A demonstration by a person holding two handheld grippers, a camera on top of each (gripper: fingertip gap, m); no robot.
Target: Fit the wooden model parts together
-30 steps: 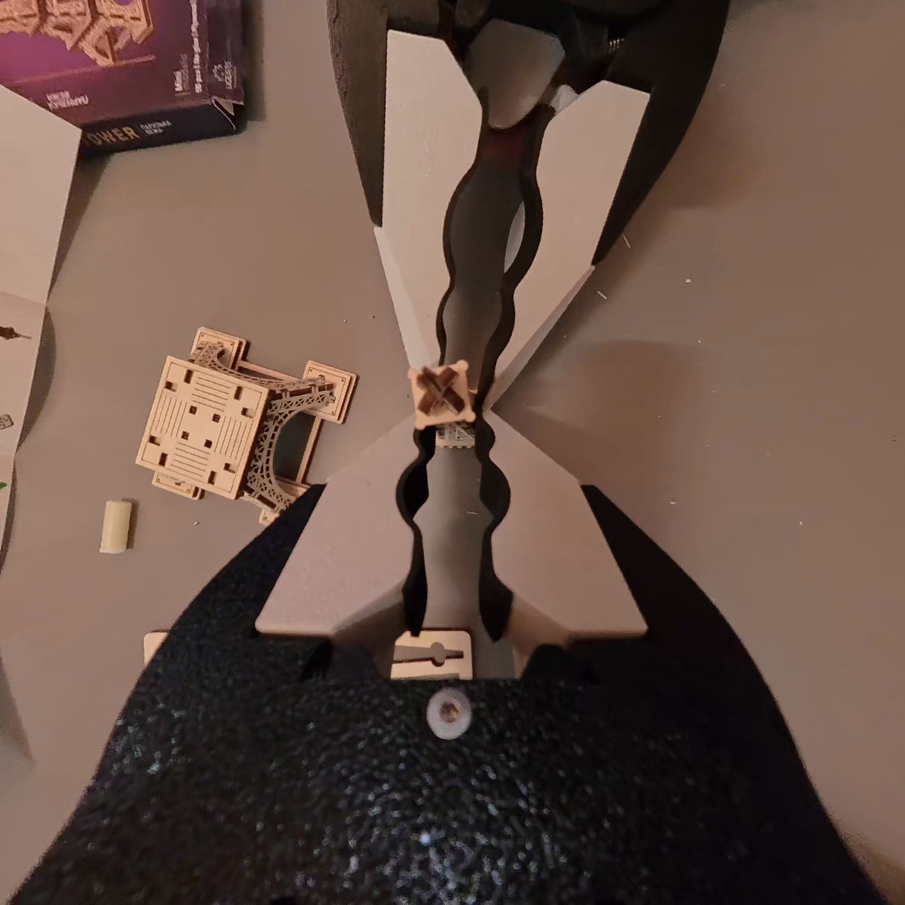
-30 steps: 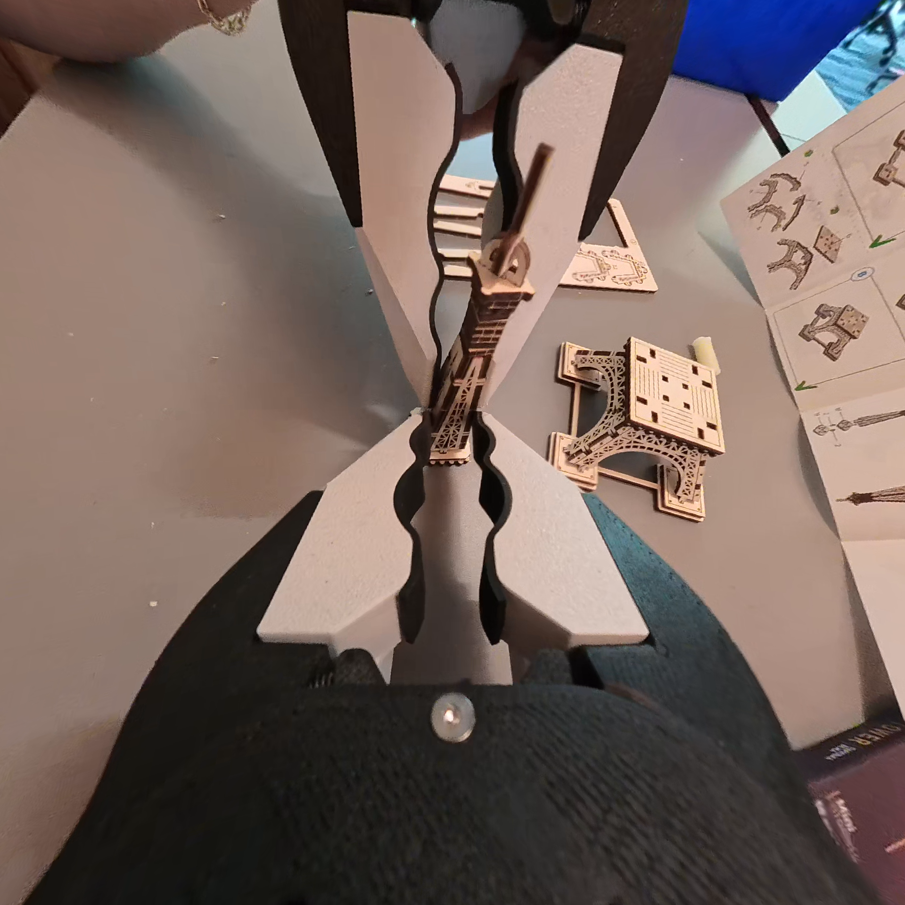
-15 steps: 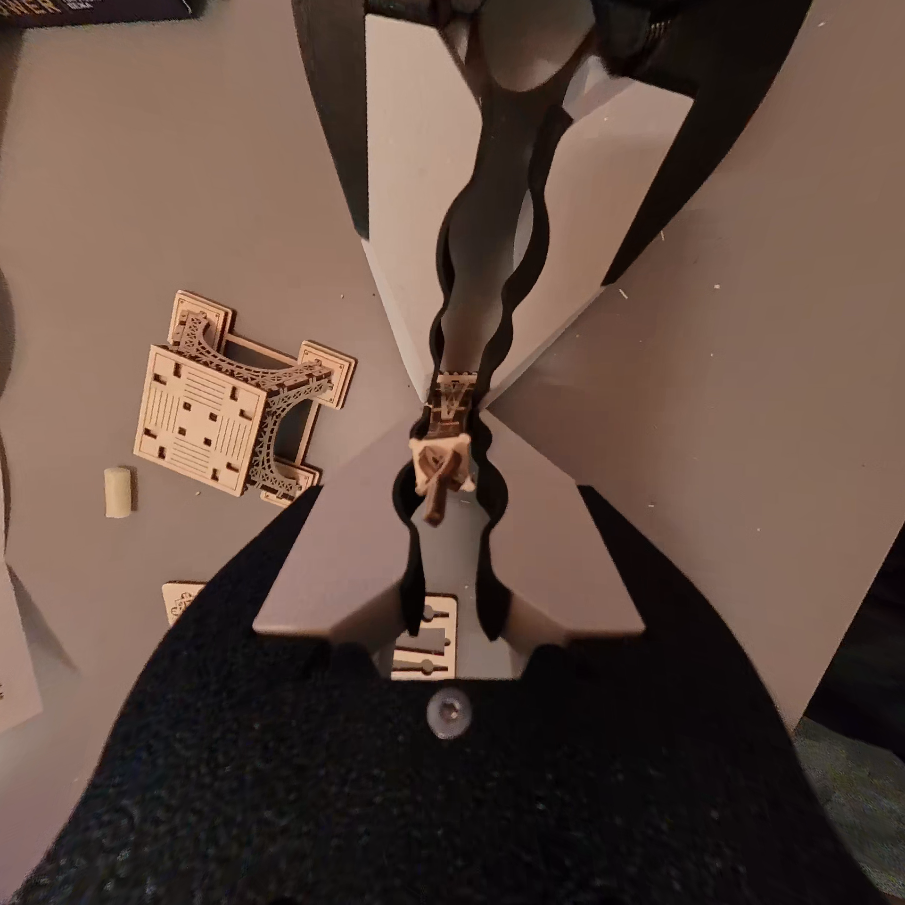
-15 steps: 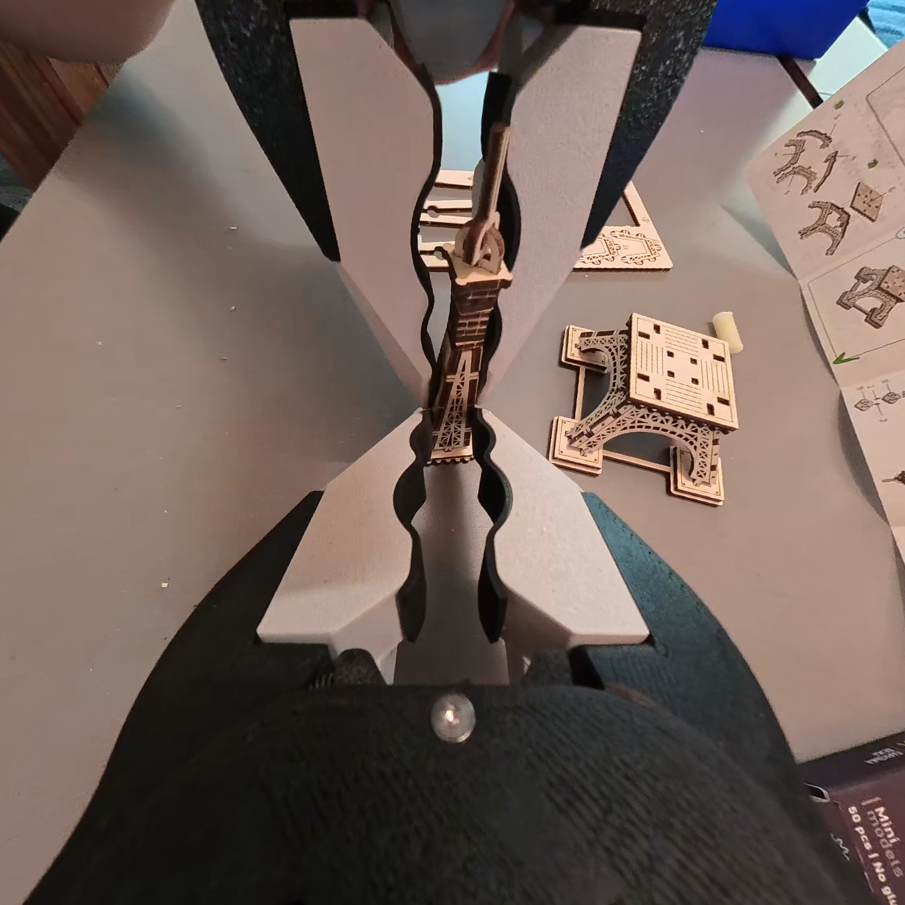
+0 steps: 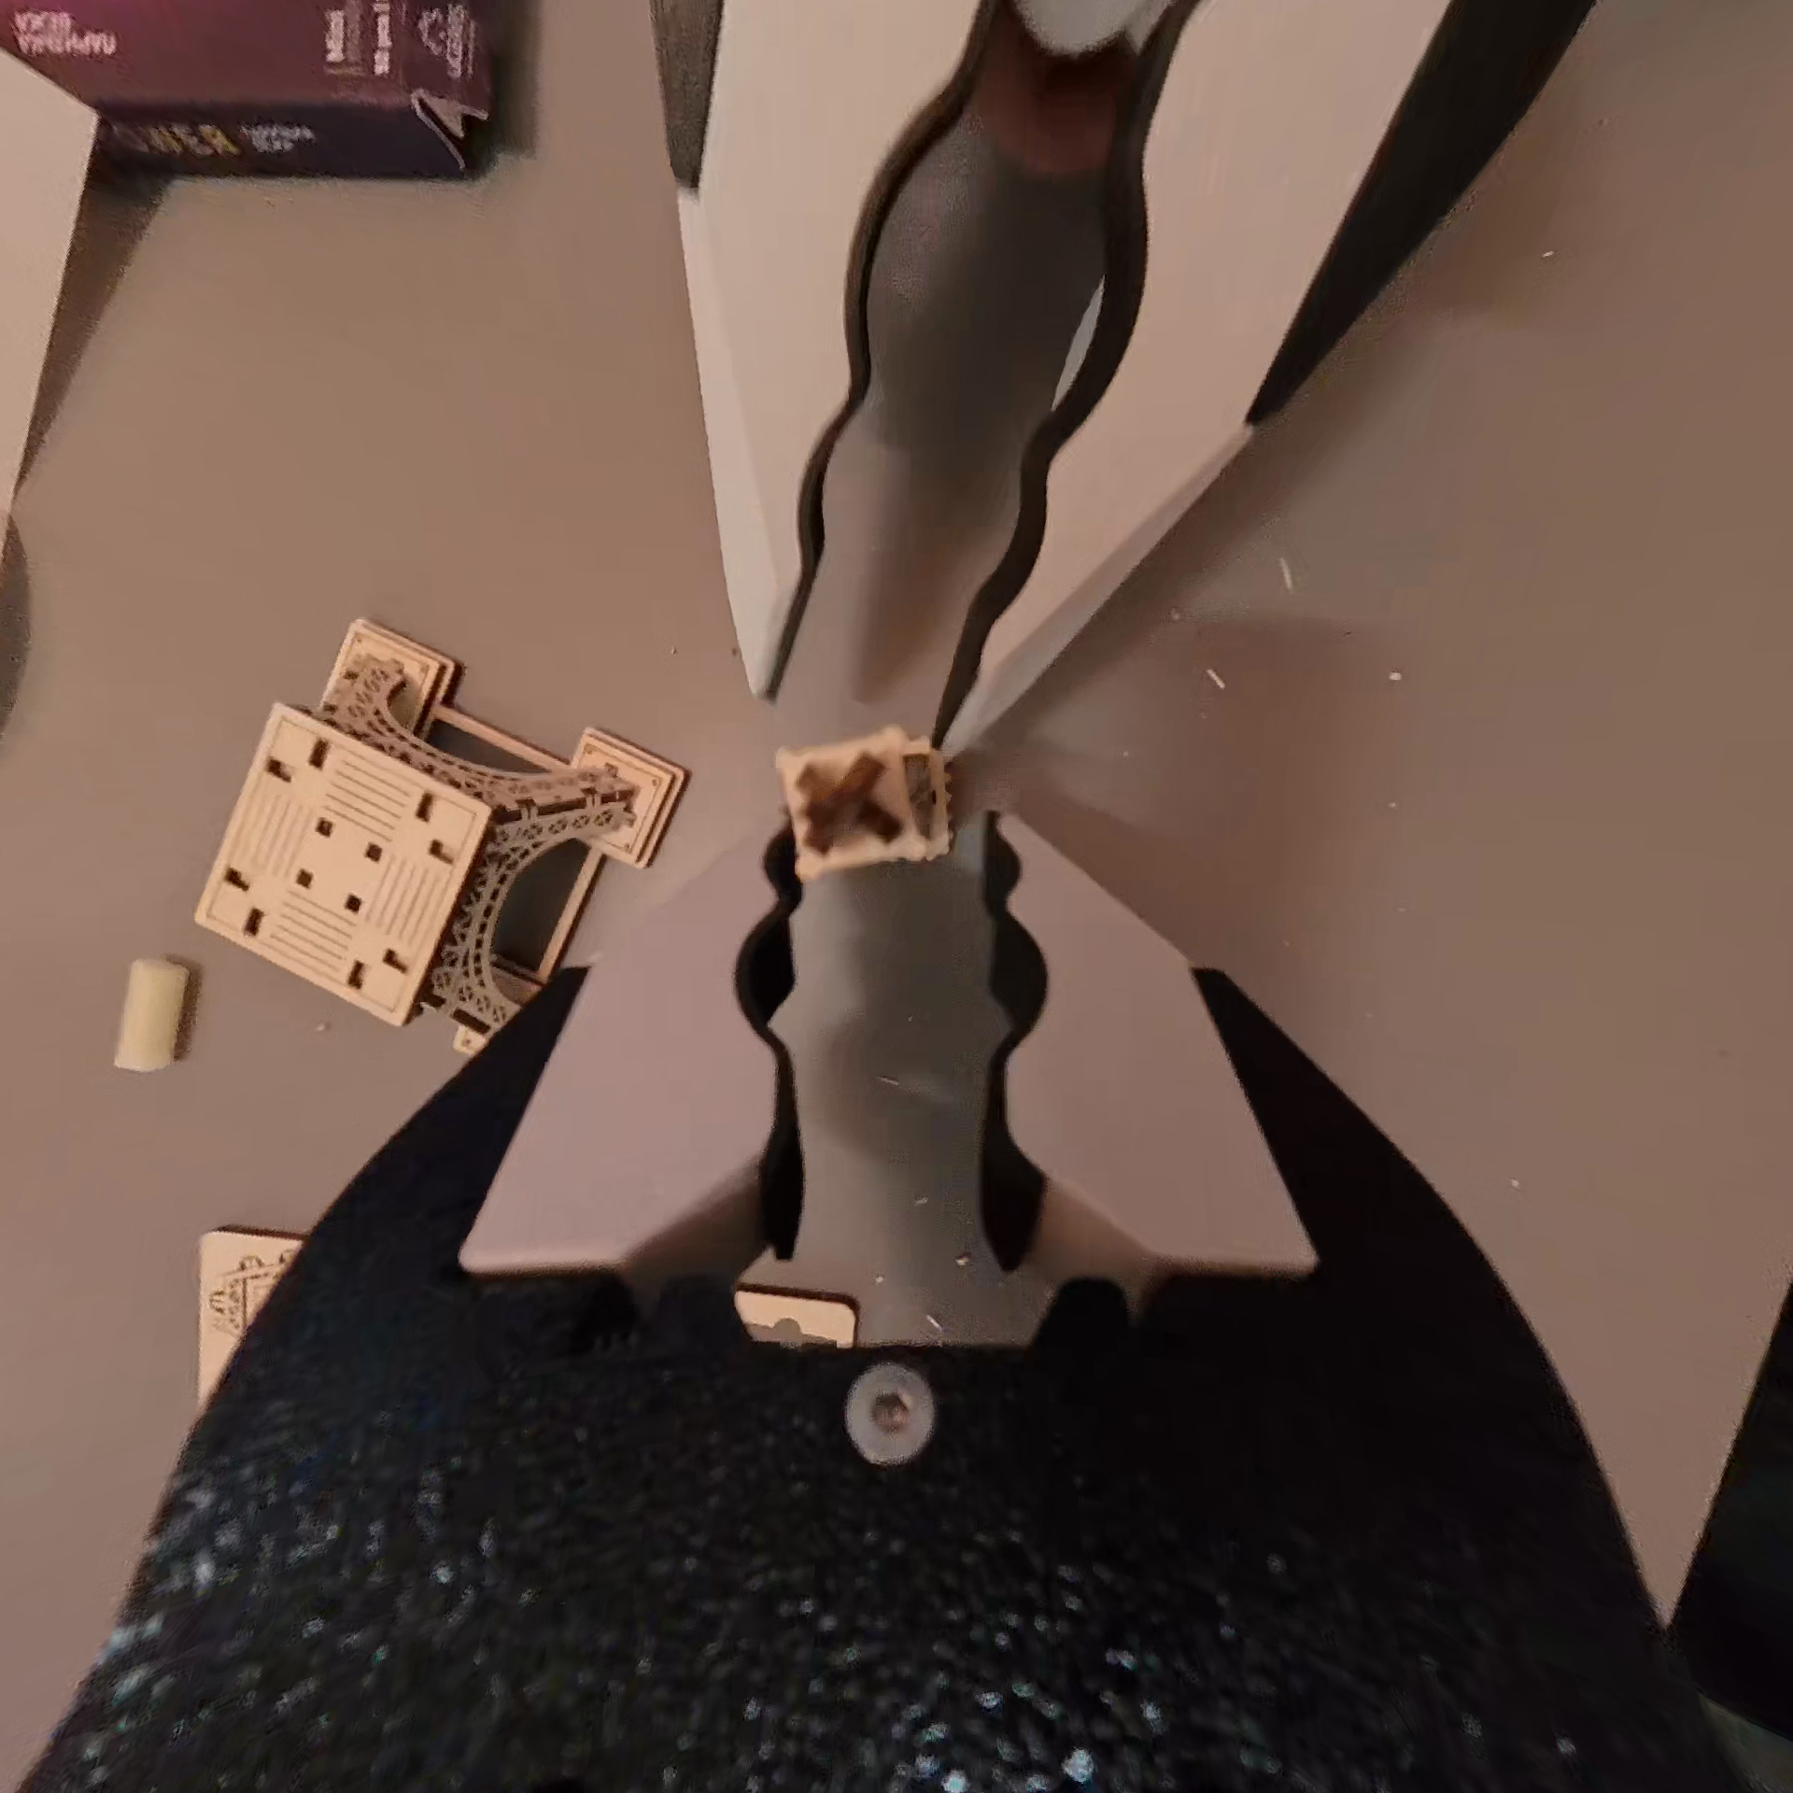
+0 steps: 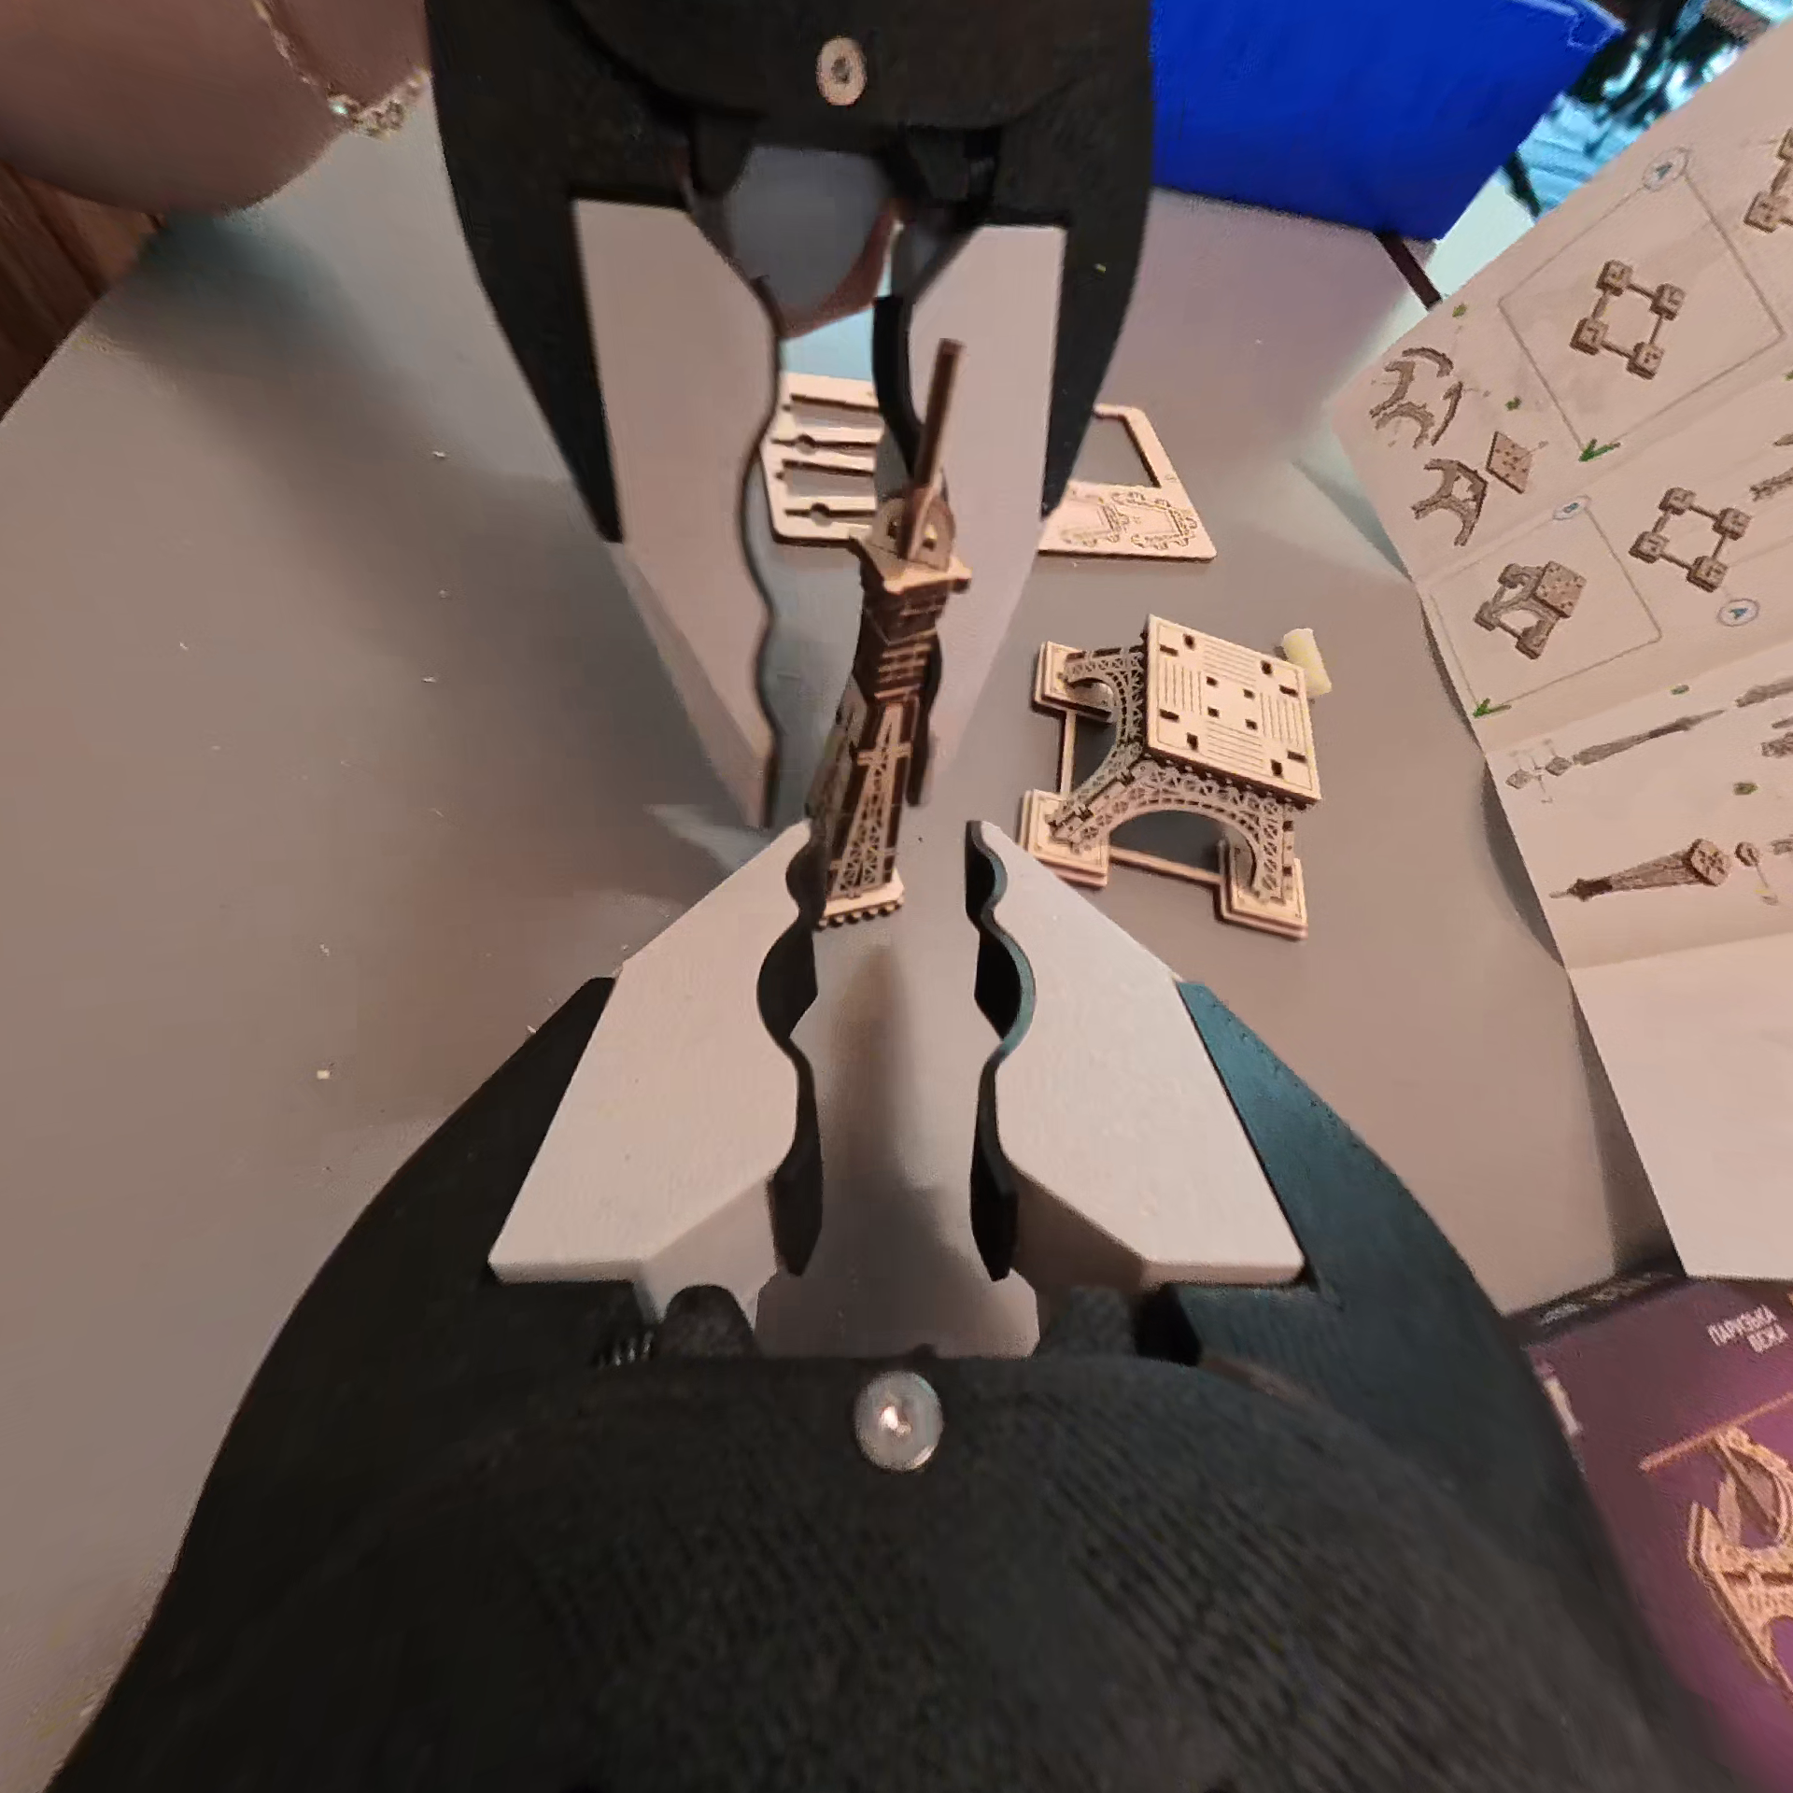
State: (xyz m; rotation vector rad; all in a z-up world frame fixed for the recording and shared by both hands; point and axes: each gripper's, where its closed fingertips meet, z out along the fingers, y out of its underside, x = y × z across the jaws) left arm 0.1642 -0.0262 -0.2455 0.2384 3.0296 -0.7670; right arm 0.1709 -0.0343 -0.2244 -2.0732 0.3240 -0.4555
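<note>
Grey table [image 6: 291, 679]; right gripper [image 6: 888, 854] gapes (its view shows spire [image 6: 883, 699] lengthwise); left gripper [image 5: 883, 844] unclear.

Tower base [image 6: 1179, 762] blocks right; table [image 6: 291, 776] left seemingly clear

Left gripper [image 5: 878, 825]: fingers parted, tips at the tower spire [image 6: 878, 718]. Right gripper [image 6: 888, 863]: fingers parted, facing the left across that spire.

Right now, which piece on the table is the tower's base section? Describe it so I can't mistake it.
Start at the open instruction sheet on the grey table. Just beside its edge stands the arched tower base, next to a small pale cylinder. Unlike the flat cut-out sheets behind it, it rises on four lattice legs to a square slotted deck.
</note>
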